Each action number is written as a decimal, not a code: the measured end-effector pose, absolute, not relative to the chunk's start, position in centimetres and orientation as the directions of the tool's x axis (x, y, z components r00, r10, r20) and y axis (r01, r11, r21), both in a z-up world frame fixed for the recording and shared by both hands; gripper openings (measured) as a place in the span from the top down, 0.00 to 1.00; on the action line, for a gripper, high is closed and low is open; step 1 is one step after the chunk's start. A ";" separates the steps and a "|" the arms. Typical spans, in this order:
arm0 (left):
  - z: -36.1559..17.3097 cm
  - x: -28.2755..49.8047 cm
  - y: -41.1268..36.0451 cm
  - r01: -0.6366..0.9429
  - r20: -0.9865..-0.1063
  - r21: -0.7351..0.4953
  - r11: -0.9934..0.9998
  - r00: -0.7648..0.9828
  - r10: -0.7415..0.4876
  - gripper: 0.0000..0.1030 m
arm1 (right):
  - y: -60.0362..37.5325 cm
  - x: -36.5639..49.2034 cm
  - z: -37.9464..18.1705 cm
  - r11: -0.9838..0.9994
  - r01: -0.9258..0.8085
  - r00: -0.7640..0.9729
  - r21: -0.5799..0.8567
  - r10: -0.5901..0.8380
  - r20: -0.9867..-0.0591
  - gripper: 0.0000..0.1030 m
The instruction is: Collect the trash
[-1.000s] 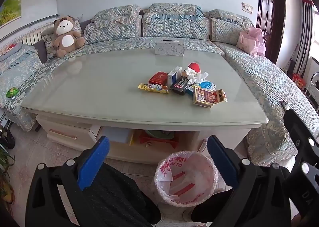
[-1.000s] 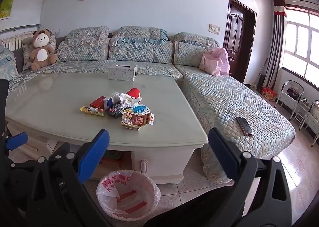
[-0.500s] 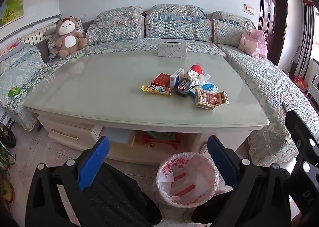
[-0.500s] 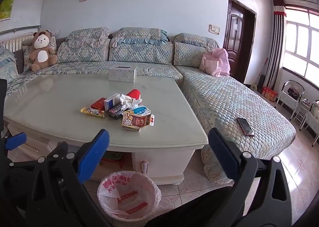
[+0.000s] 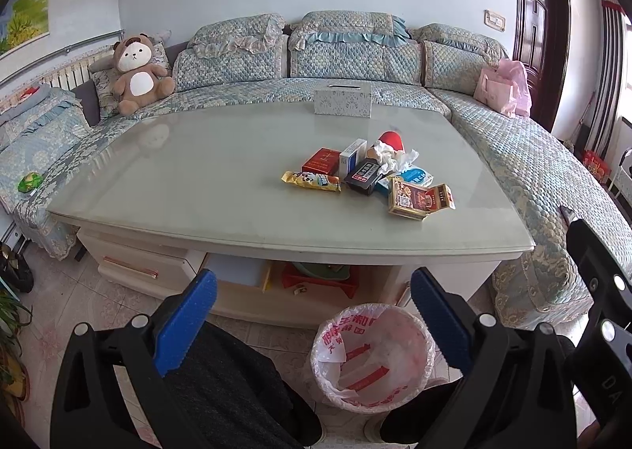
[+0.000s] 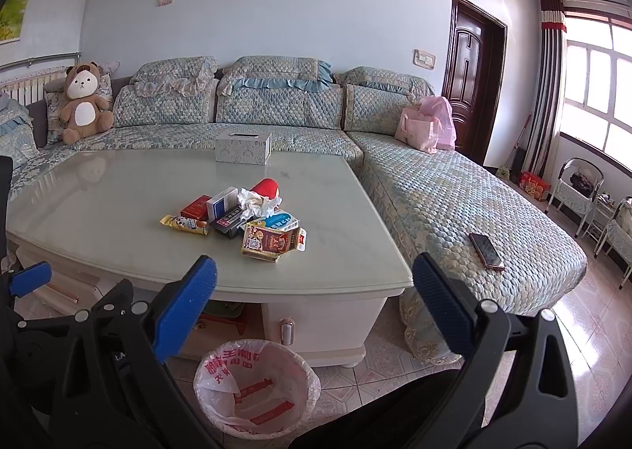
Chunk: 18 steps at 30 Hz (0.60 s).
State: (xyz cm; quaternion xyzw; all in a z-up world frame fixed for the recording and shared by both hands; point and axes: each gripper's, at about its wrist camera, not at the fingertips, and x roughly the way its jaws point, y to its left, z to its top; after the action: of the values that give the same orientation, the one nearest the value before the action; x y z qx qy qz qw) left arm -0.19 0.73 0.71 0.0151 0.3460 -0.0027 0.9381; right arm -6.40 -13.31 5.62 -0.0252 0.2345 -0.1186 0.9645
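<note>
A long quilted sofa [image 6: 276, 121] wraps around the far side of the room, well ahead of both tongs, with a teddy bear [image 5: 136, 74] sitting at its left end and a pink bag [image 6: 424, 125] on its right stretch. A phone [image 6: 486, 245] lies on the sofa seat, ahead and to the right of the right tongs.

In front of the sofa stands a big pale table [image 5: 197, 172], its near edge just ahead of both tongs. A patterned tissue box [image 5: 343, 102] sits at the far edge of the tabletop.

On the floor below the table's near edge is a round bin [image 6: 256, 389] lined with a pink printed bag. It sits low between the fingers of the left tongs [image 5: 314, 318], toward the right one, and below the left finger of the right tongs [image 6: 314, 297].

The trash is heaped on the tabletop, ahead of both tongs and well apart from them. Nearest is an opened red and gold carton [image 5: 418, 198]. Behind it, touching one another, lie a blue and white packet [image 5: 410, 177], a dark box [image 5: 365, 174], a white and blue box [image 5: 352, 157], a red box [image 5: 320, 161], a crumpled tissue [image 5: 393, 158] and a red rounded thing [image 5: 391, 141] at the back. A yellow snack wrapper [image 5: 310, 181] lies at the left of the heap.

Both tongs are spread wide, their blue pads [image 6: 185, 309] far apart with nothing between them.
</note>
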 end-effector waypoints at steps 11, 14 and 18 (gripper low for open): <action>0.9 -0.3 0.8 0.016 -0.647 0.028 0.999 0.762 0.006 0.07 | -13.3 -6.5 5.6 0.971 0.217 0.863 -0.102 -0.240 -0.446 0.06; 1.0 -0.3 0.8 0.016 -0.647 0.030 0.999 0.763 0.007 0.07 | -13.4 -6.4 5.4 0.971 0.217 0.863 -0.101 -0.240 -0.446 0.06; 1.1 -0.3 0.8 0.016 -0.647 0.030 0.999 0.763 0.007 0.07 | -13.2 -6.7 6.5 0.972 0.215 0.863 -0.098 -0.236 -0.447 0.06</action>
State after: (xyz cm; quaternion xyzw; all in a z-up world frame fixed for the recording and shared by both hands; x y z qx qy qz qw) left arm -0.27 0.79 1.05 0.0166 0.3446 -0.0022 0.9386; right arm -6.65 -13.15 6.54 -0.0225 0.2342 -0.1171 0.9649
